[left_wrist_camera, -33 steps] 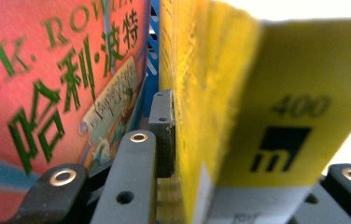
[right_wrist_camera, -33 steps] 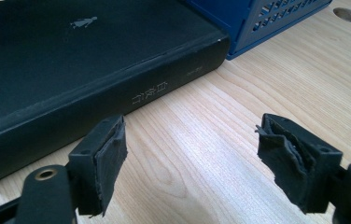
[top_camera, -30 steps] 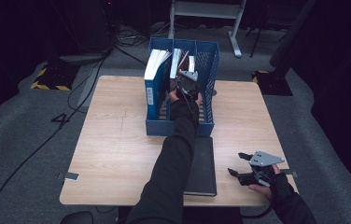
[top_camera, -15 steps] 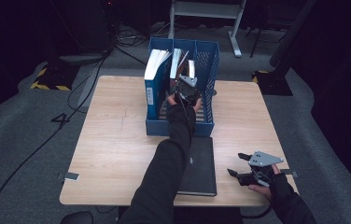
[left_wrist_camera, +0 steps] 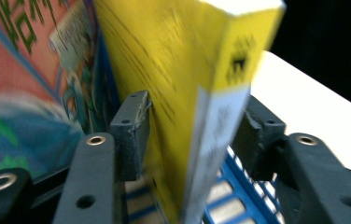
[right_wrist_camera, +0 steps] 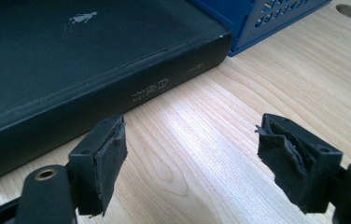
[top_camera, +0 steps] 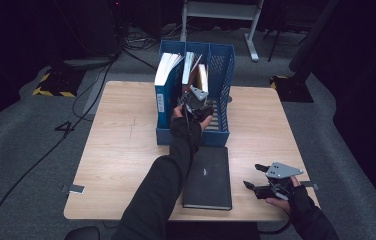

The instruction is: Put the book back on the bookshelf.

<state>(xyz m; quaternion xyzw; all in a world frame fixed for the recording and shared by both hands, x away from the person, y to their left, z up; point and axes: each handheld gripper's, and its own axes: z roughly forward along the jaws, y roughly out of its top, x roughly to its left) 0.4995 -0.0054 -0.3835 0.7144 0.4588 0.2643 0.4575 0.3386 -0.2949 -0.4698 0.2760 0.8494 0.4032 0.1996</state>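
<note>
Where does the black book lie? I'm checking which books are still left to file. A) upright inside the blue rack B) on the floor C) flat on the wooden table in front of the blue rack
C: the black book lies flat on the table, just in front of the blue file rack.

Dim room, grey carpet floor (top_camera: 36, 165); pale wooden table (top_camera: 121, 150) centred, cables (top_camera: 91, 85) at eleven o'clock, white metal frame (top_camera: 216, 12) at twelve.

I count one blue rack (top_camera: 221, 136), three books upright in it, and one black book (top_camera: 209, 178) flat on my bench (top_camera: 116, 150).
</note>
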